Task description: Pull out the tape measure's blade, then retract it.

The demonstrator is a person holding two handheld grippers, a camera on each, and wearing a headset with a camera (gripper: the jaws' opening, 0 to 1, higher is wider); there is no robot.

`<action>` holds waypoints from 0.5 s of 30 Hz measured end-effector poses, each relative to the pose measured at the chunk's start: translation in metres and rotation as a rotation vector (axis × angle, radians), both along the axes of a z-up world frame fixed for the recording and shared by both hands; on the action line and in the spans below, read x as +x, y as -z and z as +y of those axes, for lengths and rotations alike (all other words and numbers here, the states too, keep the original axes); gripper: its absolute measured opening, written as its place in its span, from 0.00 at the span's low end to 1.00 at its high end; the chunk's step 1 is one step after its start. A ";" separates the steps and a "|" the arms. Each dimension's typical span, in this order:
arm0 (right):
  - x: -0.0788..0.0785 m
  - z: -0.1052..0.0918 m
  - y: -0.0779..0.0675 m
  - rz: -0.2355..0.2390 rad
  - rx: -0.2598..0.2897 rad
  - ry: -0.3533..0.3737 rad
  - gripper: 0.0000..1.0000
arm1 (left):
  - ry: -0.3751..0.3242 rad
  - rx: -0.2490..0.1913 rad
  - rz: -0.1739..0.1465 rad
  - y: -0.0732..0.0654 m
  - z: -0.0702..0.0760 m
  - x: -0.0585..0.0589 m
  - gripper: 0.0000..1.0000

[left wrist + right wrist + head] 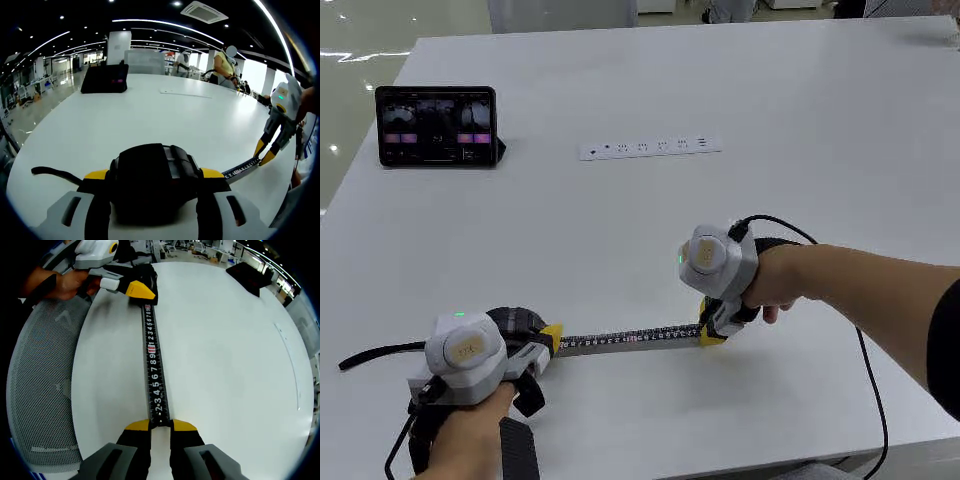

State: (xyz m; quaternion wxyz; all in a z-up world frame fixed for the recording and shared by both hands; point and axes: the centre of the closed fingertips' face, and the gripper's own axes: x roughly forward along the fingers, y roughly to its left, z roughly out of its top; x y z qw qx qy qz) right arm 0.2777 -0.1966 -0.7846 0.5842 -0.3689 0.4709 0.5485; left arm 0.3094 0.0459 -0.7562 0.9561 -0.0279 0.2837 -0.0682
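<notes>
Table (620,60): white and broad, running from the near edge to the far end; its bare surface gives the tape a flat run to lie along
Tablet (437,125): propped upright at the far left, screen lit, well apart from the work
Power strip (650,148): flat white bar at the far middle, well apart from both grippers
Left gripper (535,345): near left; jaws clenched on the tape measure case from both sides, yellow tips flanking it in the left gripper view; probably held so to anchor the body against the pull
Right gripper (160,426): near middle-right, tips down at the table; jaws pinched together on the free end of the blade, a narrow grip that suits the thin end hook
Tape measure case (152,172): black, resting on the table at the near left between the left jaws, mouth facing right
Blade (153,375): dark, with white numerals; drawn partly out, lying flat and straight on the table from the case to the right jaws; the pull-out looks under way, retraction not yet done, as I judge
Strap (375,355): black loop trailing left from the case, slack on the table
</notes>
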 end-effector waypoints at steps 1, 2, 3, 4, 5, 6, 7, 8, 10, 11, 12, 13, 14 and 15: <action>0.000 0.000 0.000 -0.001 0.002 -0.005 0.10 | 0.000 0.000 0.001 0.000 0.000 0.000 0.66; 0.000 0.001 0.000 -0.001 0.002 -0.005 0.10 | 0.000 0.000 0.001 0.000 0.000 0.000 0.66; 0.000 0.001 0.000 -0.001 0.001 -0.004 0.10 | 0.000 0.000 0.001 0.000 0.000 0.000 0.66; 0.000 0.001 0.000 -0.002 0.001 -0.003 0.10 | -0.001 0.000 0.001 0.001 0.000 0.000 0.66; 0.000 0.002 0.000 -0.002 0.000 -0.001 0.10 | 0.000 0.000 0.000 0.001 0.000 0.000 0.66; 0.000 0.002 0.000 -0.002 -0.001 0.000 0.10 | 0.000 -0.001 0.001 0.000 0.000 0.000 0.66; 0.000 0.003 0.000 -0.003 -0.002 0.000 0.10 | 0.001 -0.001 0.001 0.000 0.000 0.000 0.66; 0.000 0.003 0.000 -0.003 -0.002 0.001 0.10 | 0.001 -0.001 0.001 0.000 0.000 0.000 0.66; 0.000 0.003 0.000 -0.005 0.001 -0.005 0.10 | 0.003 0.000 0.003 0.001 0.000 0.000 0.66; 0.000 0.004 0.000 -0.004 0.001 -0.004 0.10 | 0.003 0.000 0.004 0.001 0.000 0.000 0.65; 0.000 0.004 0.000 -0.003 0.000 0.001 0.10 | 0.002 -0.001 0.007 0.001 0.000 0.000 0.65; 0.000 0.005 0.000 -0.001 -0.003 0.011 0.10 | 0.003 -0.002 0.009 0.001 0.000 0.000 0.65; 0.000 0.005 0.000 0.001 -0.003 0.018 0.10 | 0.003 -0.002 0.009 0.001 0.000 0.000 0.65; 0.000 0.005 0.000 0.001 -0.003 0.016 0.10 | 0.004 -0.002 0.010 0.001 0.000 0.000 0.65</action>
